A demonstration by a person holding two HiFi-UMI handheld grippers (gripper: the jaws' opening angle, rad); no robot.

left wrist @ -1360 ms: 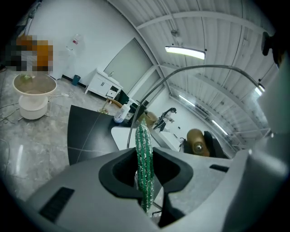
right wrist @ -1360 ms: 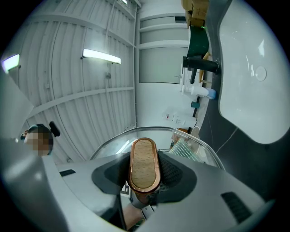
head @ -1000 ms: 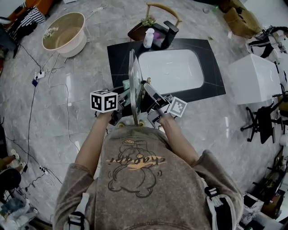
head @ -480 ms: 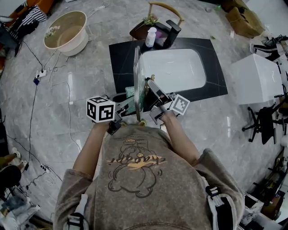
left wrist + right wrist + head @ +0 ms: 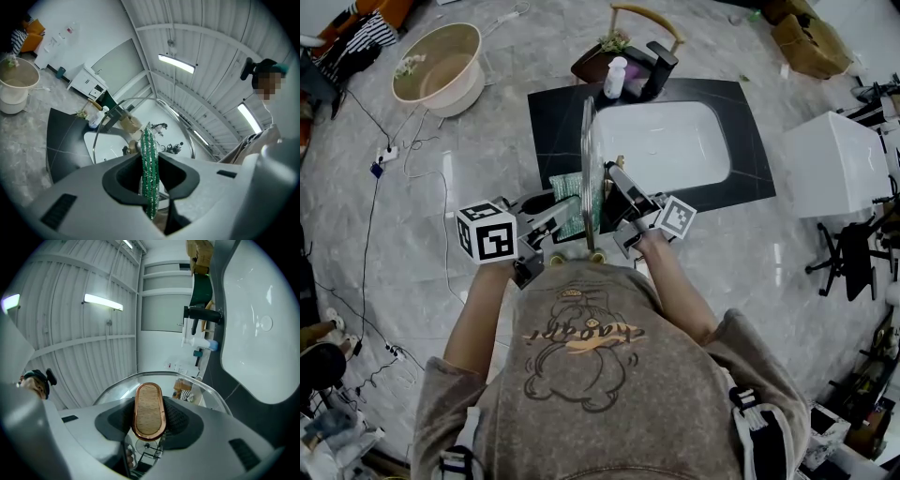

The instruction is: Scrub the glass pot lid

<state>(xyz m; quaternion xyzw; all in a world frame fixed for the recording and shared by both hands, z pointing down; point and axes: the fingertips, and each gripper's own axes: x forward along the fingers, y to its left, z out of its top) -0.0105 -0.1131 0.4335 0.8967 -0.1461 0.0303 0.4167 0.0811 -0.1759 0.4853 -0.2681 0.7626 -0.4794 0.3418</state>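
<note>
Nearest, the left hand-held gripper (image 5: 548,221) is clenched on a green scrub pad (image 5: 150,178) lying against the left face of the glass pot lid (image 5: 587,155). The right hand-held gripper (image 5: 617,191) grasps the lid's knob (image 5: 149,411), holding the lid upright and edge-on above the black table (image 5: 549,122), near the white sink (image 5: 666,145).
</note>
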